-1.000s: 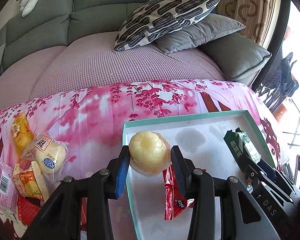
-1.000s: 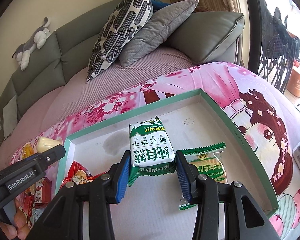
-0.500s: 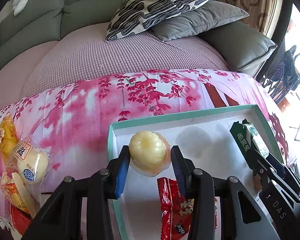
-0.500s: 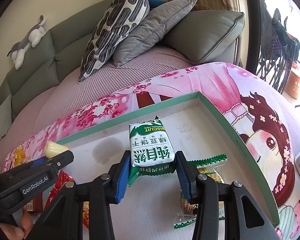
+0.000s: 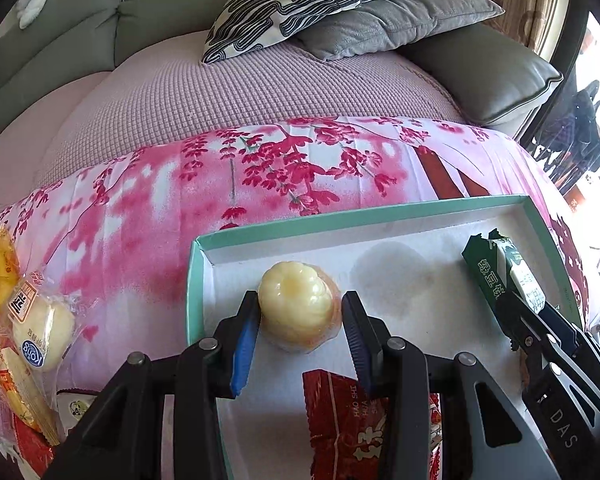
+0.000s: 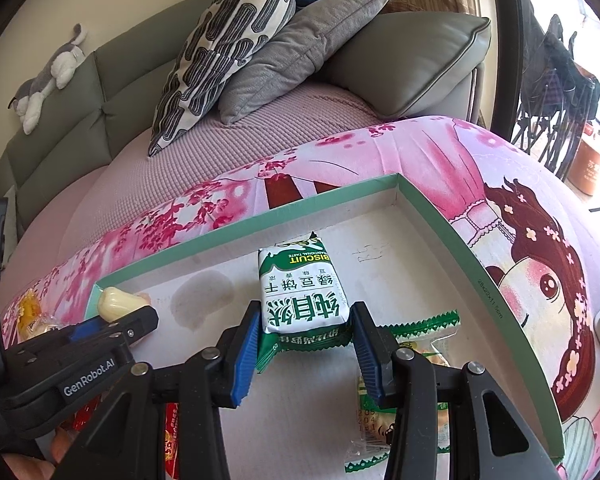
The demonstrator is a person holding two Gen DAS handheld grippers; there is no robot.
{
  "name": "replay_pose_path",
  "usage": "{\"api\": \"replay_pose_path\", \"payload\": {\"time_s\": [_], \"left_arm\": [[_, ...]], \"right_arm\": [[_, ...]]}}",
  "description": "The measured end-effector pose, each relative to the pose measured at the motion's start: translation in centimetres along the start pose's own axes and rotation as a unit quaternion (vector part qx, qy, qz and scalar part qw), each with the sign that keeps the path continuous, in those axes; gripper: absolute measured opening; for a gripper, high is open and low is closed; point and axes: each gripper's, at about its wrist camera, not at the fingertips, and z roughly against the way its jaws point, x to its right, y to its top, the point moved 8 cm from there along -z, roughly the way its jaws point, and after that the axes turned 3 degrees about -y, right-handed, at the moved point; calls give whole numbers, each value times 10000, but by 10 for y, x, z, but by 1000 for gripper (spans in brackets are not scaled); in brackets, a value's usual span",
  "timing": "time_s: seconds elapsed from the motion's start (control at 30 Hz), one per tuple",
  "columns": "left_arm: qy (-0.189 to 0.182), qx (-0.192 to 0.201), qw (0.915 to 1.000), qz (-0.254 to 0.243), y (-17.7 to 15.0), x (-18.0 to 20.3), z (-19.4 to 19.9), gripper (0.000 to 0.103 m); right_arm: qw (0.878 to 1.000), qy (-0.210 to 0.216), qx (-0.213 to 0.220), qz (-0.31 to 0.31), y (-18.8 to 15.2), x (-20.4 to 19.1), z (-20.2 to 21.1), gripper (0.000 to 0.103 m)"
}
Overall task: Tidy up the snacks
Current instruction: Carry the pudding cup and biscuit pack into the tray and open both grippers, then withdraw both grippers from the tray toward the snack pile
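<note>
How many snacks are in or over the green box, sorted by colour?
Green: 2, biscuit pack and green-edged packet
Red: 1, red packet
Yellow: 1, yellow pastry
Total: 4

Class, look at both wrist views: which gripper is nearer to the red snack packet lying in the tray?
Left. The left gripper, shut on the yellow cake, hangs right over the red snack packet; the right gripper, holding the green biscuit pack, is farther across the tray.

The green biscuit packet (image 6: 303,294) reads "BISCUIT" and "TRADITIONAL TASTE", upside down. The left gripper (image 6: 130,316) carries "GenRobot.AI"; the right gripper (image 5: 540,316) shows "DAS". Left of the tray (image 5: 380,220), a bun wrapper (image 5: 40,328) says "Kong".
</note>
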Motion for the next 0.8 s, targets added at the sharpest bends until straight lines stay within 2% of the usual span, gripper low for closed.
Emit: {"api": "replay_pose_path", "payload": {"time_s": [0.47, 0.57, 0.7, 0.8], "left_arm": [[195, -87, 9997, -105, -1, -2, -5, 45], [192, -113, 9997, -89, -2, -2, -4, 51], [148, -93, 9998, -73, -3, -1, 3, 52], [151, -64, 9998, -64, -3, 1, 12, 53]], "right_arm": [[9999, -79, -38, 130, -1, -1, -1, 48], [9998, -82, -42, 162, -1, -1, -1, 51], [9995, -165, -29, 249, -1, -3, 0, 66], [9994, -165, -1, 292, 1, -4, 3, 68]]}}
